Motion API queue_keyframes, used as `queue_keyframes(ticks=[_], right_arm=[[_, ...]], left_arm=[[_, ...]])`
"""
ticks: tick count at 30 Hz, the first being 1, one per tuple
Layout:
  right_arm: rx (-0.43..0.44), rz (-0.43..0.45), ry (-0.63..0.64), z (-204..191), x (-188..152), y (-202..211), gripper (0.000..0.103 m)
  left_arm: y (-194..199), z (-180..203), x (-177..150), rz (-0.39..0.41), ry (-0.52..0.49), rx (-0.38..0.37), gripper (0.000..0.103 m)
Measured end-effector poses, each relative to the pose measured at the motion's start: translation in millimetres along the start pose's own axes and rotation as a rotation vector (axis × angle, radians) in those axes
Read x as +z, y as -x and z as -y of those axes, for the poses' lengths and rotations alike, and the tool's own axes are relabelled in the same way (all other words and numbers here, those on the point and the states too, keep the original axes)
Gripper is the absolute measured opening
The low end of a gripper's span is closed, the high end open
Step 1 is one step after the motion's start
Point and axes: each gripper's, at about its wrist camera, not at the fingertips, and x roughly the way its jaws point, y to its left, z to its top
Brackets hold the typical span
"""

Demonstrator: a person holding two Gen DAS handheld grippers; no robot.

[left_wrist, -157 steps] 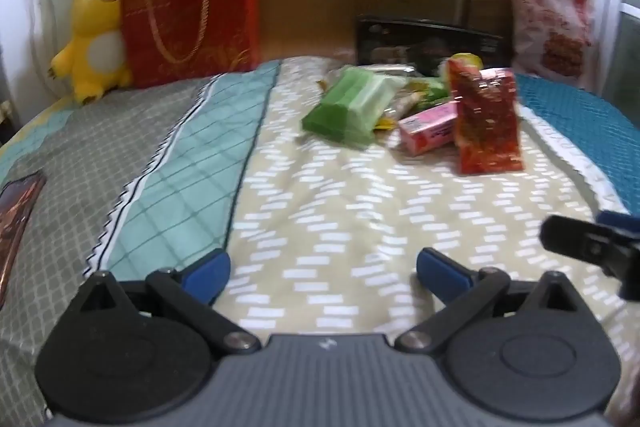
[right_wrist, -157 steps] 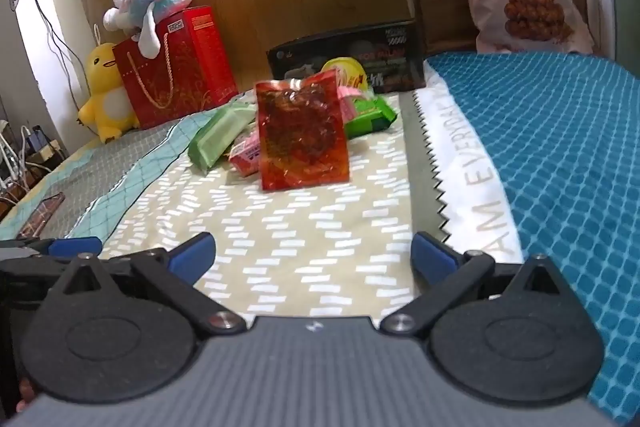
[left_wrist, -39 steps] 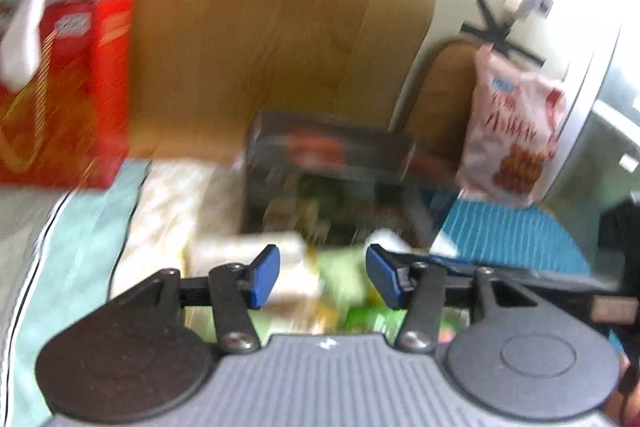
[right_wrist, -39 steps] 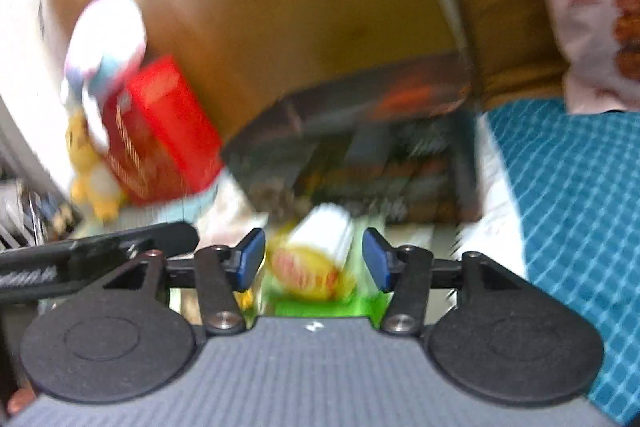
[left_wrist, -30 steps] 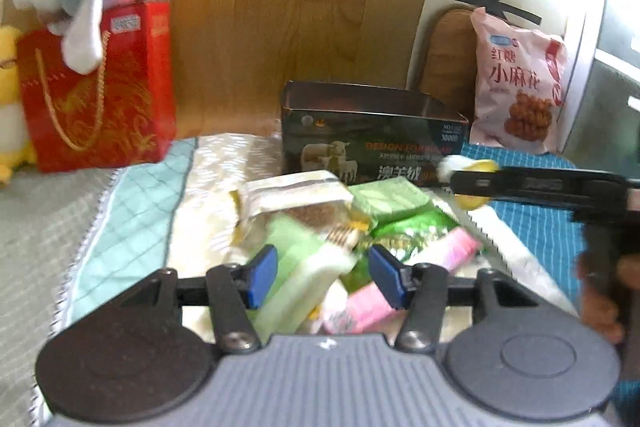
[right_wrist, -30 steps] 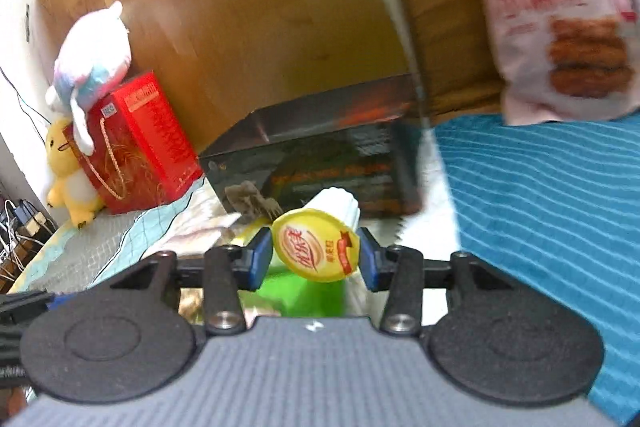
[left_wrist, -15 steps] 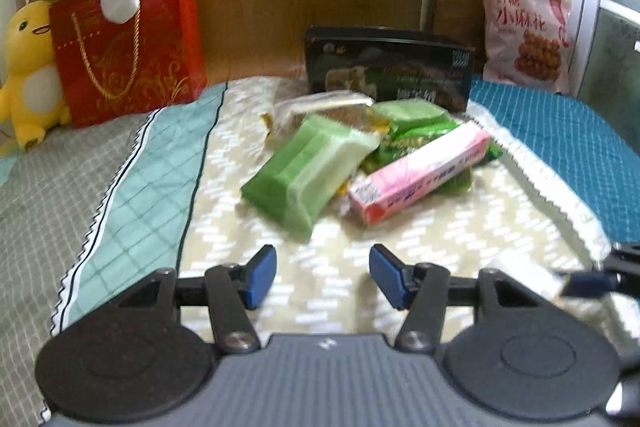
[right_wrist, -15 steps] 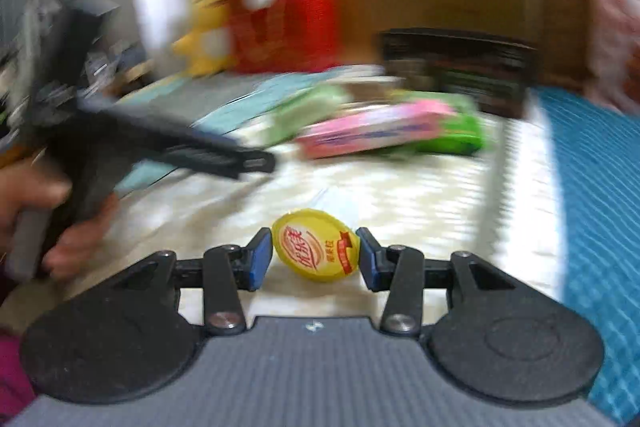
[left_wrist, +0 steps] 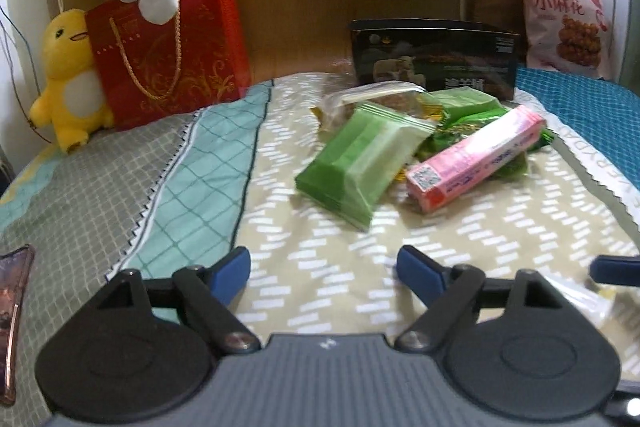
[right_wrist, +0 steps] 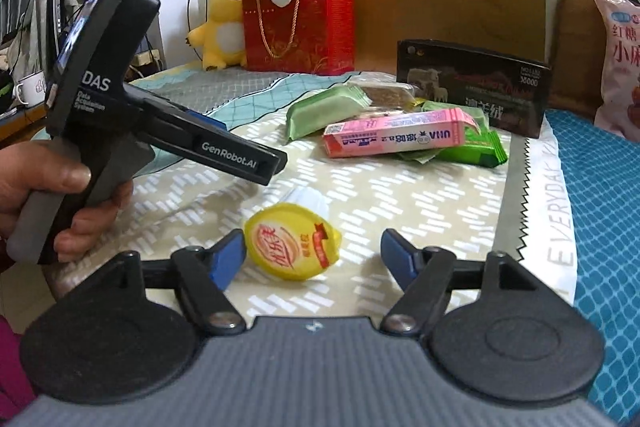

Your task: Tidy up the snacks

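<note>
A pile of snacks lies on the bed: a green pack [left_wrist: 360, 163] [right_wrist: 320, 109], a pink box [left_wrist: 476, 159] [right_wrist: 396, 138] and green packets [right_wrist: 472, 147] behind. A yellow-lidded jelly cup [right_wrist: 292, 247] lies on its side on the bedspread between my right gripper's fingers; the right gripper [right_wrist: 312, 259] is open, its left pad next to the lid. My left gripper [left_wrist: 324, 273] is open and empty above the bedspread, short of the pile; in the right wrist view it [right_wrist: 256, 163] is held at the left.
A black box [left_wrist: 436, 61] [right_wrist: 472, 87] stands open behind the pile. A red gift bag [left_wrist: 168, 51] with plush toys stands at the back left. A large pink snack bag [left_wrist: 564, 23] leans at the headboard. A phone [left_wrist: 12, 323] lies at the left edge.
My right gripper has opened and let go of the jelly cup, which now lies on the bedspread. My left gripper has opened wider and stayed in front of the pile.
</note>
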Motion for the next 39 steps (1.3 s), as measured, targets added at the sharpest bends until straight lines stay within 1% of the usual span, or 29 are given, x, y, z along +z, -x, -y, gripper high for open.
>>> queue_keyframes(ticks=[7,9,12,14,22,25,28,29,31,33,35,36,38,39], right_arm=[[0.022,0.006,-0.044,6,0,0,0.076],[0.01,0.026,-0.06,10,0,4,0.076],[-0.041,0.067,-0.104,14,-2,11,0.077],[-0.044,0.081,-0.133,19,-3,15,0.077],[-0.027,0.09,-0.188,29,-3,18,0.077],[-0.044,0.11,-0.23,34,-4,21,0.077],[-0.083,0.131,-0.269,40,-5,25,0.077],[-0.096,0.134,-0.273,41,-5,26,0.077],[-0.107,0.129,-0.261,41,-5,30,0.077],[-0.1,0.118,-0.232,39,-4,33,0.077],[-0.09,0.102,-0.211,36,-5,34,0.077],[-0.081,0.093,-0.204,35,-5,34,0.077],[-0.056,0.076,-0.19,33,-6,33,0.076],[-0.045,0.064,-0.18,32,-6,31,0.076]], left_arm=[[-3,1,3,0.005,-0.002,0.026,0.086],[-4,1,3,0.005,-0.004,0.031,0.086],[-5,2,4,0.005,-0.008,0.04,0.087],[-5,3,5,0.006,-0.013,0.047,0.087],[-10,6,7,0.007,-0.021,0.064,0.088],[-11,6,8,0.007,-0.02,0.065,0.088],[-11,3,9,0.004,-0.015,0.053,0.088],[-10,2,9,0.002,-0.004,0.031,0.088],[-5,-6,10,0.0,0.038,-0.048,0.087],[4,-12,12,0.029,0.064,-0.12,0.087],[14,-16,15,0.058,0.074,-0.223,0.087],[20,-18,16,0.067,0.079,-0.299,0.087],[24,-20,17,0.067,0.089,-0.399,0.086],[24,-20,17,0.053,0.099,-0.455,0.085]])
